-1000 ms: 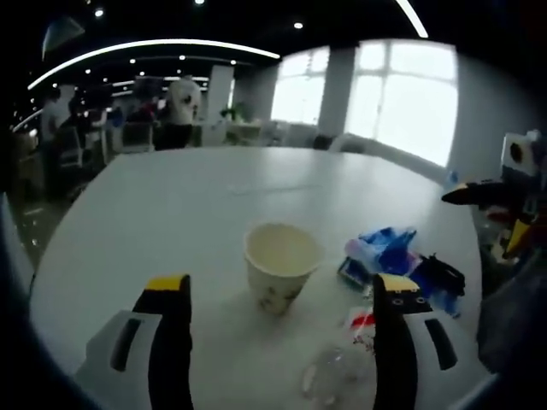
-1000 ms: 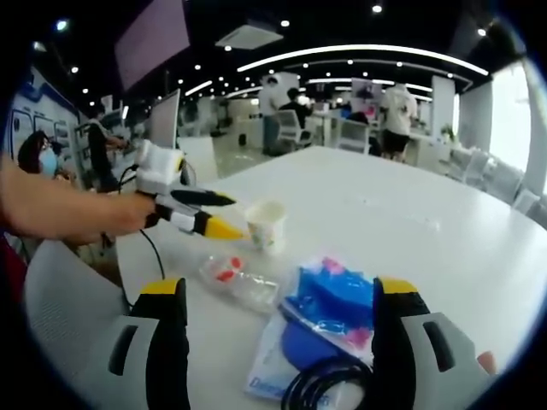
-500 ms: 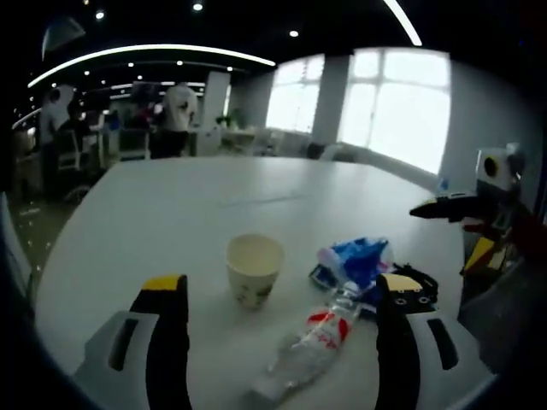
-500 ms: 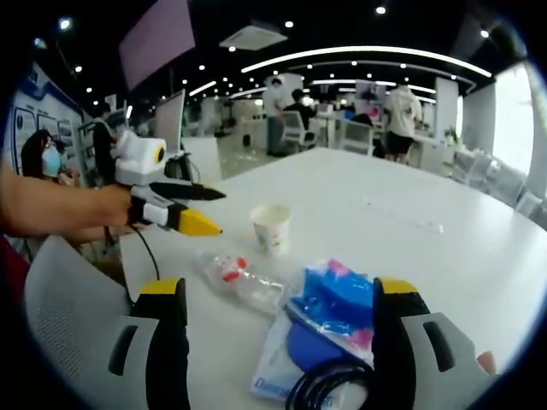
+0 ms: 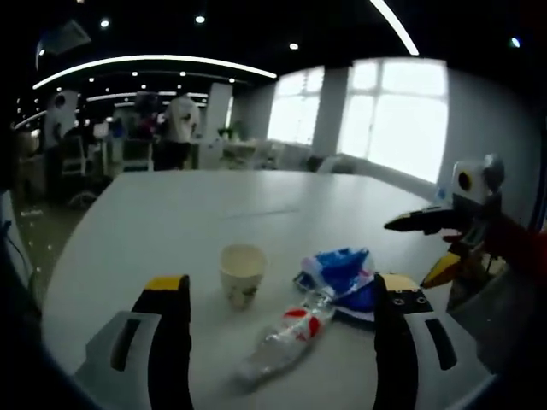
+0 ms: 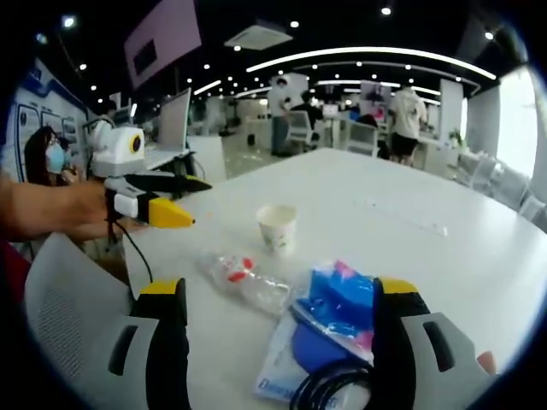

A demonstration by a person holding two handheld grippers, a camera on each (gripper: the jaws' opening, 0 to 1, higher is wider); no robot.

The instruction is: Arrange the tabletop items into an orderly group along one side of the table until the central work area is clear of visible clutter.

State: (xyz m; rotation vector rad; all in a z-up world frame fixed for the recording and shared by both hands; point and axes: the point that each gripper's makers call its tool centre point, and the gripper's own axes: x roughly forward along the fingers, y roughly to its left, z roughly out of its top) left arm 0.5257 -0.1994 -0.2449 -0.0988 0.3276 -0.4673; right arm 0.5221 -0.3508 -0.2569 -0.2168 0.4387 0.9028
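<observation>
Left gripper: jaws spread wide and holding nothing, raised above the near edge of the white table; seen from the right gripper view it hangs in the air off the table's left side

Right gripper: jaws apart, nothing between them, hovering over the near end of the clutter; seen from the left gripper view it sits at the far right, clear of the items

Paper cup: stands upright, mouth up, a little apart from the other items, toward the table's middle; looks empty, so likely very light and easy to crush or tip; I would pinch one wall at the rim gently

Plastic bottle: lies on its side between the cup and the blue packets, red label showing; clear, crumpled, probably light and springy, apt to roll or slip; the narrower neck end looks the surest place to hold

Blue packets: soft, floppy plastic heap just beside the bottle, resting on a flat printed pack; likely to sag, so grab a bunched fold

Black cable: looped at the nearest edge in the right gripper view, touching the packs; limp, will trail if lifted

Task progress: judged unstarted, items loosely clustered
</observation>
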